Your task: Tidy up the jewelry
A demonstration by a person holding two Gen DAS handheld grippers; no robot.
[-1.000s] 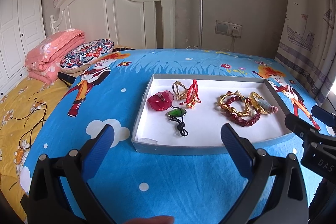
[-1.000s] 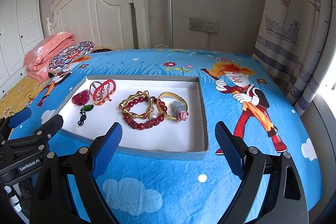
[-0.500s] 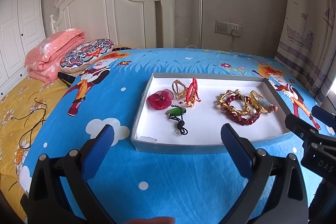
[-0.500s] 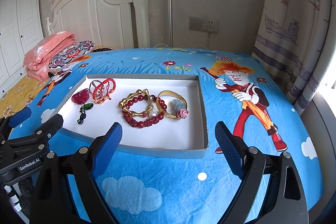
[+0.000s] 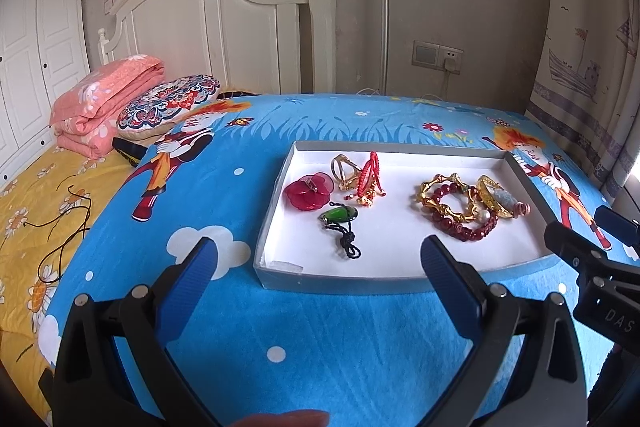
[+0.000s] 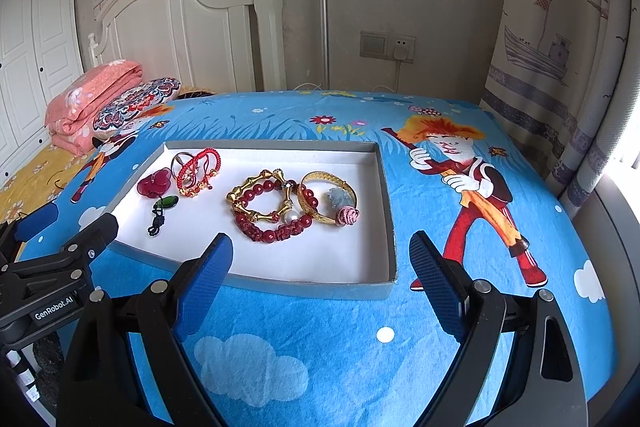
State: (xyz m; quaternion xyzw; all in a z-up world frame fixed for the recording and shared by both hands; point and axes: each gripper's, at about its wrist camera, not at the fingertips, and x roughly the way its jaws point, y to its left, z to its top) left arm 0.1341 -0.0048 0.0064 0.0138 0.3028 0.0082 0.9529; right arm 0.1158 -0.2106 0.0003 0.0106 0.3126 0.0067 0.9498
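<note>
Your left claw (image 5: 318,259) hung with its blue pads spread wide and nothing between them, above the blue cartoon bedspread (image 5: 320,331) just short of the near wall of the shallow grey tray (image 5: 276,187). Your right claw (image 6: 320,259) was likewise wide apart and empty, poised over the tray's near right corner. The jewelry all lay on the tray's white floor. At the left sat a red flower brooch (image 5: 307,191), with a green pendant on a dark cord (image 5: 340,221) just in front of it and a gold ring (image 5: 342,169) tangled with a red string bracelet (image 5: 370,175) just beside it. Toward the right, apart from those, a dark red bead bracelet (image 6: 272,227) overlapped a gold linked bracelet (image 6: 260,195), and a gold bangle (image 6: 332,195) carrying a pale blue charm and a pink knot touched them. A folded pink quilt (image 5: 104,103) and a patterned pillow (image 5: 168,103) lay by the white headboard (image 5: 224,23), well apart from the tray
</note>
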